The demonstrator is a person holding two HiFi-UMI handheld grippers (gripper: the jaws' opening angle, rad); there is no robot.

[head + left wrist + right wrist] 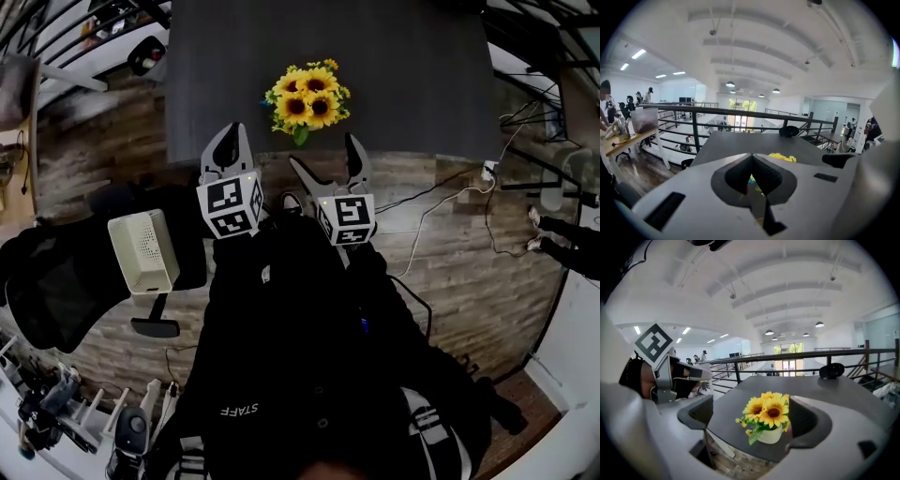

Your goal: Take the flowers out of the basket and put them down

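Left tool (232, 141) closed and empty, right tool (325, 155) gaping short of the flowers (307, 98) — a clumsy pinch could topple their pot (771, 434) off the table (403, 75).

My left gripper (231, 141) and right gripper (323, 152) are grey plastic, smooth and not shiny, with dark ridged pads (700, 412) inside. The table (403, 84) is dark, flat and dull. The floor (450, 244) is wood boards with streaky grain. The little pot (771, 434) under the flowers (766, 411) looks white and smooth. My jacket (300, 356) is black cloth.
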